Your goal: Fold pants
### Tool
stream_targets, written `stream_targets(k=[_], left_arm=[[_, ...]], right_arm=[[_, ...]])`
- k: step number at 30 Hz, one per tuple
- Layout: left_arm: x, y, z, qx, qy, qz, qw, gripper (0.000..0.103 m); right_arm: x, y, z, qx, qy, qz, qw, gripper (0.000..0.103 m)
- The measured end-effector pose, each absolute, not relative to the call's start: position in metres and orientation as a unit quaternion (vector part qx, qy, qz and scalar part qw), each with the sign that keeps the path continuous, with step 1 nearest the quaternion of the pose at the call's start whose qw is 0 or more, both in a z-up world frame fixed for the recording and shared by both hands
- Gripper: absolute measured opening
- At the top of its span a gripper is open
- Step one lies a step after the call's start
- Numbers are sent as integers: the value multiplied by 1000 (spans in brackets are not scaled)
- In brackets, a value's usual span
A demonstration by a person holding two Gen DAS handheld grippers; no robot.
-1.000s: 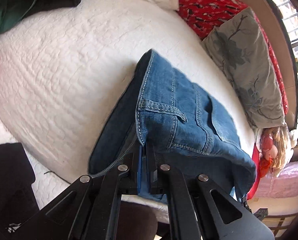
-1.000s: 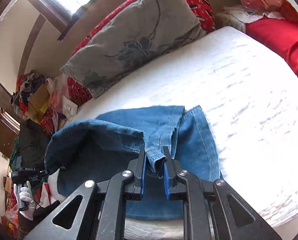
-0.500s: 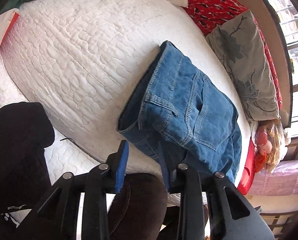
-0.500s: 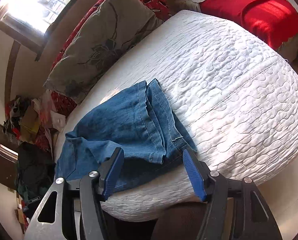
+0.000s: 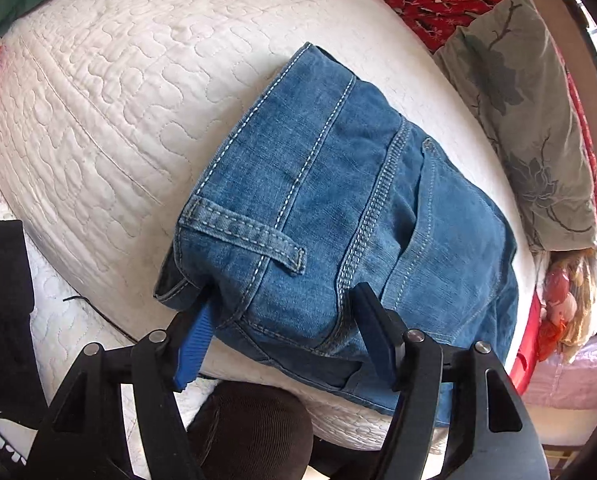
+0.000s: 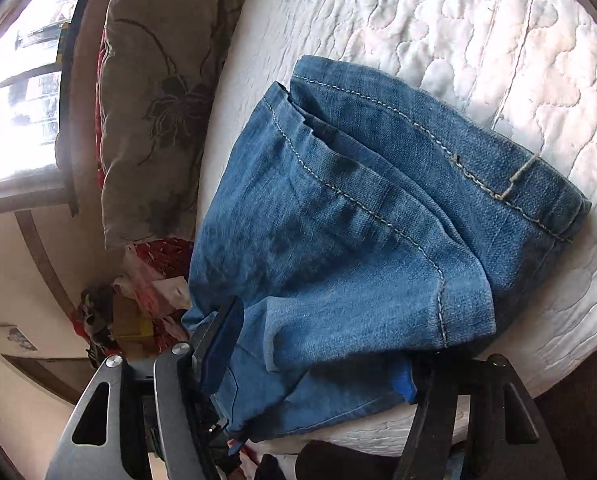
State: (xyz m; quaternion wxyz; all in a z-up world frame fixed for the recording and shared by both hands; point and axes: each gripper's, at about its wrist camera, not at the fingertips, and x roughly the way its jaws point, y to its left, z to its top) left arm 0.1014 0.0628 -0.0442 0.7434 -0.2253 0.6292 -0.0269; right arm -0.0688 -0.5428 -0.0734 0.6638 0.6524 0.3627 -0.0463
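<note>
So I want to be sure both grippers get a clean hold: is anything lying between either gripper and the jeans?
Nothing visible. The folded jeans lie on the white quilt, denim already between both sets of fingers: the left gripper is opening, the right gripper closing. The grey pillow lies clear beyond.

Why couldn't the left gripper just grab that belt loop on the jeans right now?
It probably could. The left gripper straddles the jeans, jaws opening, and the belt loop lies uncovered on top just beyond the fingertips, with nothing in between.
</note>
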Motion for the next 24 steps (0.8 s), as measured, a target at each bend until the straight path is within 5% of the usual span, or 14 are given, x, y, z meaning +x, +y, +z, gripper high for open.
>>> stream_targets(k=[1,3,5,8,15,21,24], left_arm=[[107,61,-46,-218,638,-22,738,40],[116,59,-39,-223,647,-28,729,20],[113,62,-16,-239,630,-47,737,14],[98,66,3,-231,604,-76,759,14],[73,80,-76,-244,680,-48,689,15],[72,82,-68,-221,677,-53,700,15],[75,66,-73,-191,682,-39,705,23]], right_arm=[[-65,-546,-74,655,359,-42,663,19],[-59,-561,-57,645,336,-34,685,8],[-63,-575,-17,622,287,-10,729,4],[-80,-587,27,547,269,-2,793,4],[-128,-583,-57,550,364,-65,749,5],[-138,-579,-57,517,364,-68,771,5],[-128,-572,-61,469,409,-87,778,6]])
